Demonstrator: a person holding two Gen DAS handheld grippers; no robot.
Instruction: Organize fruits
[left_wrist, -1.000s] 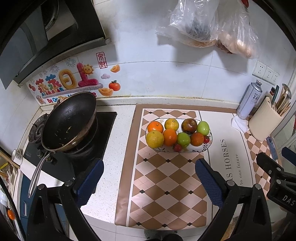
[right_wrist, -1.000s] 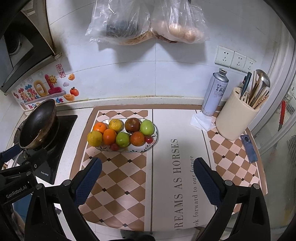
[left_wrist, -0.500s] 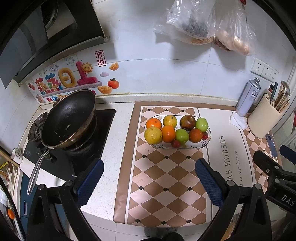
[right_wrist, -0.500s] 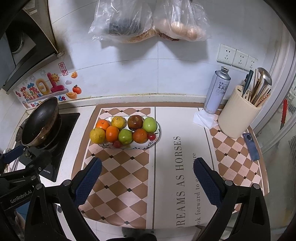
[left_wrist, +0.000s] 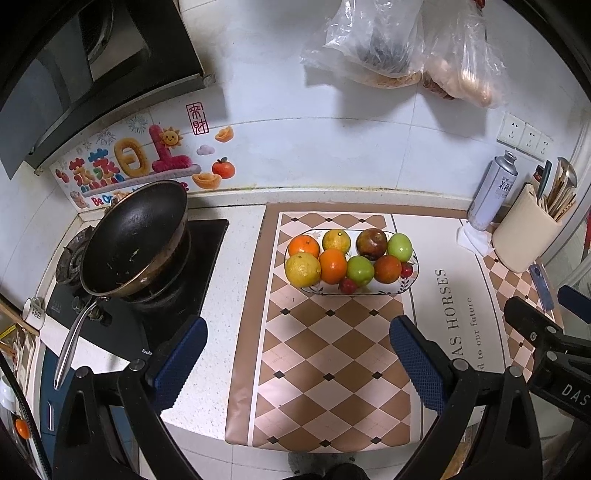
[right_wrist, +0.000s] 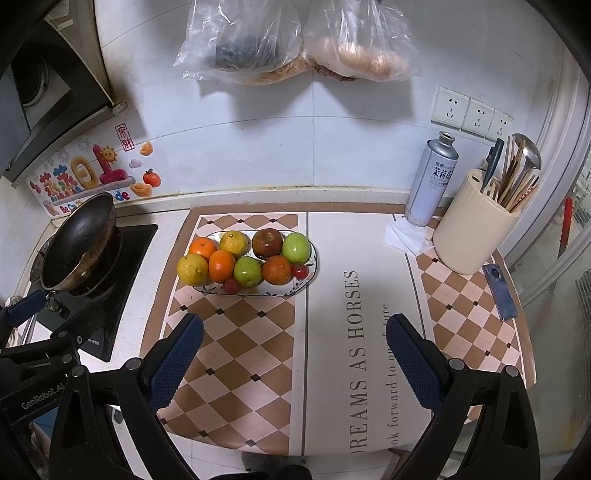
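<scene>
Hovering both grippers over the mat's (right_wrist: 236, 343) near edge, well short of the plate (right_wrist: 313, 258): left gripper (left_wrist: 295, 354) and right gripper (right_wrist: 293, 352) both spread wide, holding nothing. Fruits (right_wrist: 247, 258) sit packed in two rows on plate, cherry toms at its near rim, so prob already sorted w/ task near done. Wok (left_wrist: 136, 236) left of plate, spray can (right_wrist: 432, 184) and utensil pot (right_wrist: 472, 225) right of it, phone (right_wrist: 498, 291) nearer. Nothing blocks path to plate.

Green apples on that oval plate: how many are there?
2. One round green apple sits at the plate's back right end; the other green apple is in the front row, middle. More could hide beneath.
</scene>
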